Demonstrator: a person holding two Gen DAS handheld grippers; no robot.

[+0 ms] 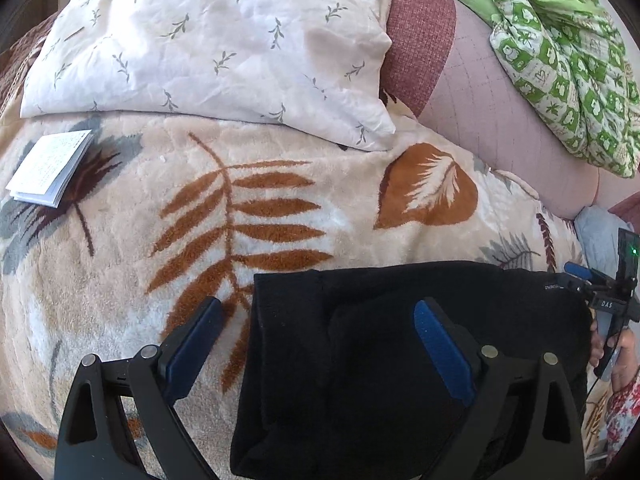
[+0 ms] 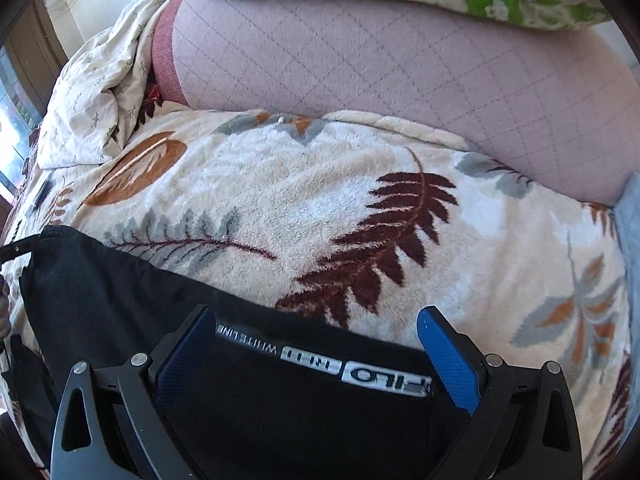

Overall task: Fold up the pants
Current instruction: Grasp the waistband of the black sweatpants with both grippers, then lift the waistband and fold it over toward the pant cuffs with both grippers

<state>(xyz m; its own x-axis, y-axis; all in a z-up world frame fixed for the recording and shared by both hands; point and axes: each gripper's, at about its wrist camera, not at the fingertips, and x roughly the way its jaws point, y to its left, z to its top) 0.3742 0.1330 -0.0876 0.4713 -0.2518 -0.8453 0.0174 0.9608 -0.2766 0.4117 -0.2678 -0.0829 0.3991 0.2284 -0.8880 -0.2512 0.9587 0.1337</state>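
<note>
1. The black pants (image 1: 400, 360) lie folded on a cream fleece blanket (image 1: 280, 208) printed with brown, orange and grey leaves.
2. In the left wrist view the left tongs (image 1: 320, 344) hover with their blue pads wide apart; the left pad sits over the blanket, the right pad over the black cloth, with the pants' left edge between them. Nothing is clamped.
3. In the right wrist view the right tongs (image 2: 318, 354) are likewise spread, straddling the top edge of the pants (image 2: 120, 288), where a strip with silver lettering (image 2: 332, 364) runs upside down. They grip nothing.
4. The right tongs also show at the far right of the left view, held by a hand (image 1: 612, 356) just beside the pants' right end.
5. A white pillow (image 1: 208, 40) with small leaf sprigs rests at the far edge of the blanket.
6. A small booklet (image 1: 50, 168) lies on the blanket, well apart from the pants.
7. A pink quilted cushion (image 2: 380, 64) rises behind the blanket, with a green-and-white patterned cloth (image 1: 560, 60) on top.
</note>
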